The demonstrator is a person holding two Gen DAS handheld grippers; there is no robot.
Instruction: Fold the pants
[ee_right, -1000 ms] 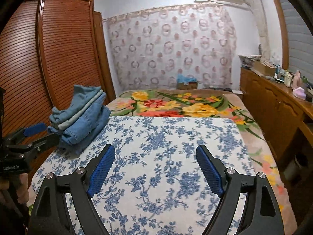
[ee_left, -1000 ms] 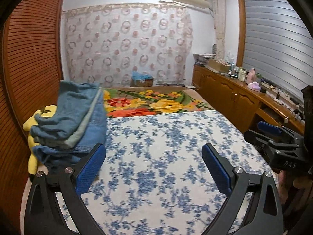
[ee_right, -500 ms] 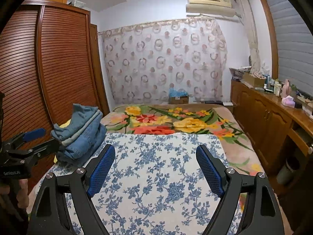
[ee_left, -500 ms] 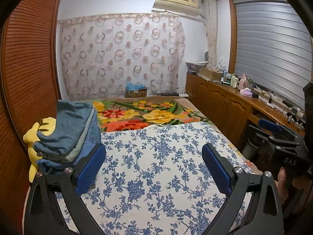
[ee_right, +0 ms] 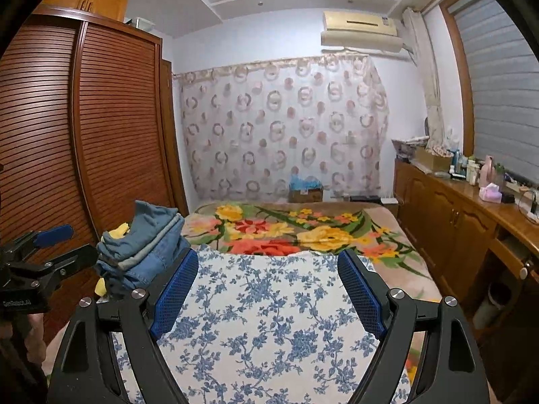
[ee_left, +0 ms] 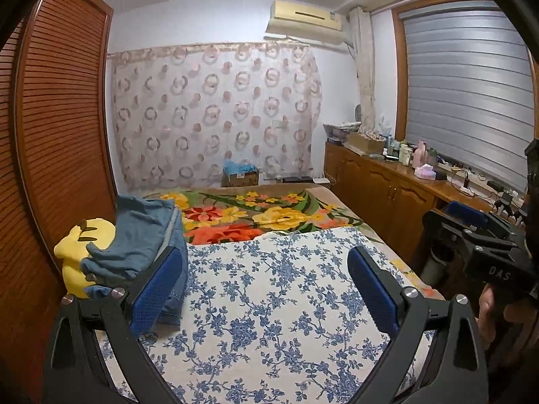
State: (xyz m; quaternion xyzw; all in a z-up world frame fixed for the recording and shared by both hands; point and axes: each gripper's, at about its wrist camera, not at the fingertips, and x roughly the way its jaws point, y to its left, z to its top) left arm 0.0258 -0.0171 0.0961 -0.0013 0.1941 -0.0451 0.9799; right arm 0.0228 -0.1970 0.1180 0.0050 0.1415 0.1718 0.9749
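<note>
Pants [ee_left: 141, 245] look pretty much done, sitting folded in a stack at the bed's [ee_left: 269, 303] left edge; left claw [ee_left: 266, 286] and right claw [ee_right: 267, 291] both gape empty.

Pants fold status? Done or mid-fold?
Looks done: the jeans sit as a folded stack at the bed's left edge, partly on a yellow plush toy. In hand: nothing; left gripper and right gripper are both open above the blue floral sheet. Left: no unfolded pants visible.
</note>
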